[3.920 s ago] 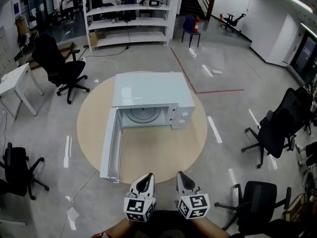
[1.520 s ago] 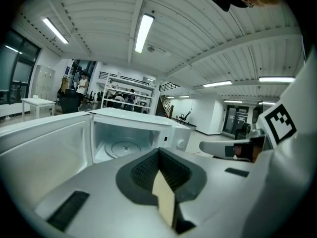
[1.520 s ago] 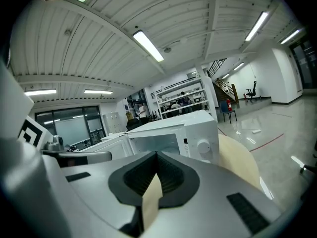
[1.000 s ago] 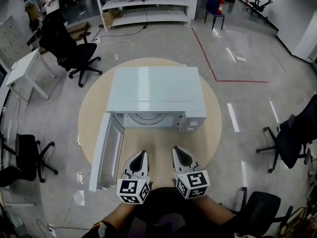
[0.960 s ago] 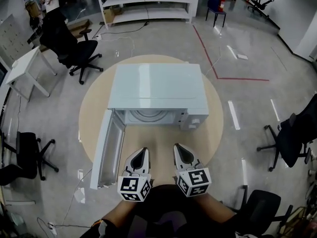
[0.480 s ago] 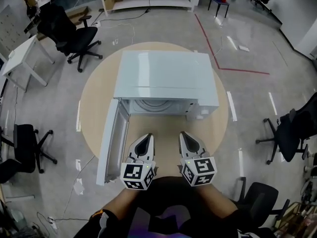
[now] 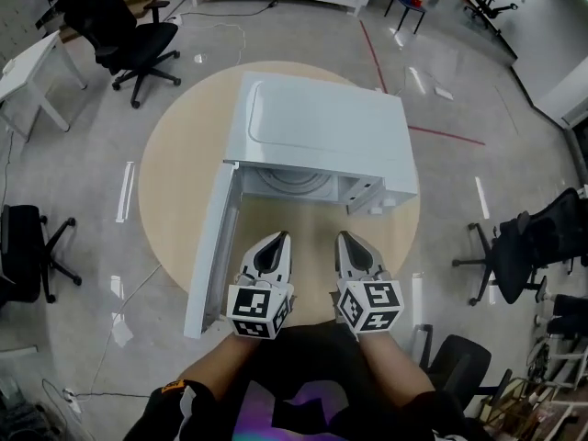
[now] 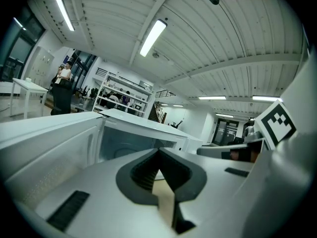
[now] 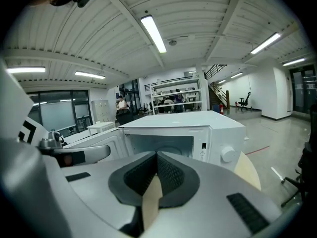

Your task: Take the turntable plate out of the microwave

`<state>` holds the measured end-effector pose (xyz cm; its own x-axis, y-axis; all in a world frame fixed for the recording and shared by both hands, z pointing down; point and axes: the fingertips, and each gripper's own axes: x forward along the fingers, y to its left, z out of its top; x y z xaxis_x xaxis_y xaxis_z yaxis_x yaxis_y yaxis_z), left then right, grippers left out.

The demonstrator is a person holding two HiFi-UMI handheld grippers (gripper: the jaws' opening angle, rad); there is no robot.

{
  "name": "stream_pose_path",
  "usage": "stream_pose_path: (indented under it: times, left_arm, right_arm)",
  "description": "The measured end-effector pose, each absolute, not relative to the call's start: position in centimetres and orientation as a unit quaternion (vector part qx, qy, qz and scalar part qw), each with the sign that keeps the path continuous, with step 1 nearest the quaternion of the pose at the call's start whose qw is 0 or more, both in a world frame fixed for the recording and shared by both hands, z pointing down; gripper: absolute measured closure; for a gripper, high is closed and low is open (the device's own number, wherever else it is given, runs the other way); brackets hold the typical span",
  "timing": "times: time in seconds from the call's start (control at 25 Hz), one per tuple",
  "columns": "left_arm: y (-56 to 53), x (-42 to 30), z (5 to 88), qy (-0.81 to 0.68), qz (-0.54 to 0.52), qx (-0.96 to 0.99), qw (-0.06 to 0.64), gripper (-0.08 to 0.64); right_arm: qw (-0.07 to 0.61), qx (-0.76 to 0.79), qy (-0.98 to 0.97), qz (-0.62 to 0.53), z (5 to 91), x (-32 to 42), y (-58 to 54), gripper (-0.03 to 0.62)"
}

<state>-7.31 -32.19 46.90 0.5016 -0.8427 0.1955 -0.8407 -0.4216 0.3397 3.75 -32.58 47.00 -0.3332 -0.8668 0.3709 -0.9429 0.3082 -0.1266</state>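
We think the turntable plate (image 7: 292,180) inside the microwave (image 7: 322,127) is stiff, slippery, fragile; best taken at its near rim. Our left gripper (image 7: 273,241) and right gripper (image 7: 349,239) are clenched, empty

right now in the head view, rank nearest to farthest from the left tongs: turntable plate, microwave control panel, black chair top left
1. turntable plate, just ahead
2. control panel, ahead and right
3. black chair, far upper left

Turntable plate (image 7: 292,184) mostly hidden under microwave (image 7: 322,131) roof, seemingly just its front arc showing, 1 chair (image 7: 20,242) cut by edge
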Motion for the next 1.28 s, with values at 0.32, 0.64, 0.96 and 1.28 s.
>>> stream_pose_path:
  times: [0.32, 0.64, 0.96, 1.28]
  left_arm:
    - [-33.3, -8.1, 48.1, -0.501, -0.024, 0.835, 0.226, 0.512]
    - [-36.5, -7.1, 51.1, -0.519, -0.005, 0.809, 0.276, 0.511]
    - [-40.4, -6.1, 54.1, -0.537, 0.012, 0.778, 0.327, 0.511]
    - [-43.8, -6.3, 58.5, -0.536, -0.022, 0.726, 0.431, 0.503]
  right_arm:
    - [0.132, 0.557, -0.805, 0.156, 47.7, 2.6, -34.0, 0.576]
    - [0.134, 0.529, -0.819, 0.176, 50.4, 3.4, -37.6, 0.577]
    - [0.143, 0.502, -0.834, 0.180, 52.0, 4.3, -41.2, 0.577]
    - [0.175, 0.474, -0.842, 0.187, 54.7, 4.8, -43.6, 0.576]
